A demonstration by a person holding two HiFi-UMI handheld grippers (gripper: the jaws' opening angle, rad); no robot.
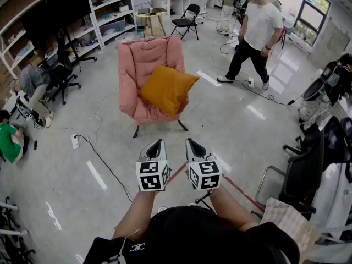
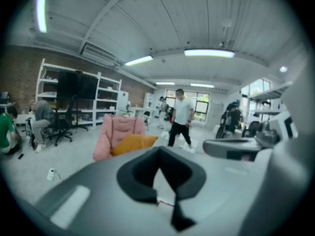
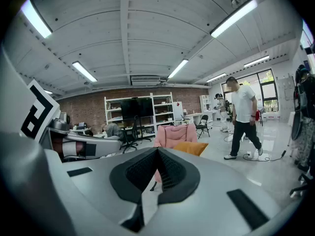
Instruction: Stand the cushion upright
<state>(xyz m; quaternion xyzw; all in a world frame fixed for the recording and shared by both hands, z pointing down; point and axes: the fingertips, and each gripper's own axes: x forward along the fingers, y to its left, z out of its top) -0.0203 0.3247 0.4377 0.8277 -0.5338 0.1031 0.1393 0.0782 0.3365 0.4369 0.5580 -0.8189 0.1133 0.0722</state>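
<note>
An orange cushion (image 1: 166,89) leans tilted on one corner against the back of a pink armchair (image 1: 144,59) in the middle of the floor. My left gripper (image 1: 157,143) and right gripper (image 1: 190,142) are held side by side in front of the person's body. They are well short of the chair and point toward it. Both have their jaws together with nothing between them. The left gripper view shows its own gripper (image 2: 158,156), with the cushion (image 2: 133,142) and armchair (image 2: 118,128) far beyond. In the right gripper view, its gripper (image 3: 157,155) points toward the cushion (image 3: 191,147).
A person in a white shirt (image 1: 254,34) walks behind the chair at right. A black folding chair (image 1: 187,20) and shelves (image 1: 104,10) stand at the back. Seated people (image 1: 33,87) are at left. A power strip (image 1: 75,141) with cable lies on the floor. Office chairs (image 1: 305,169) stand at right.
</note>
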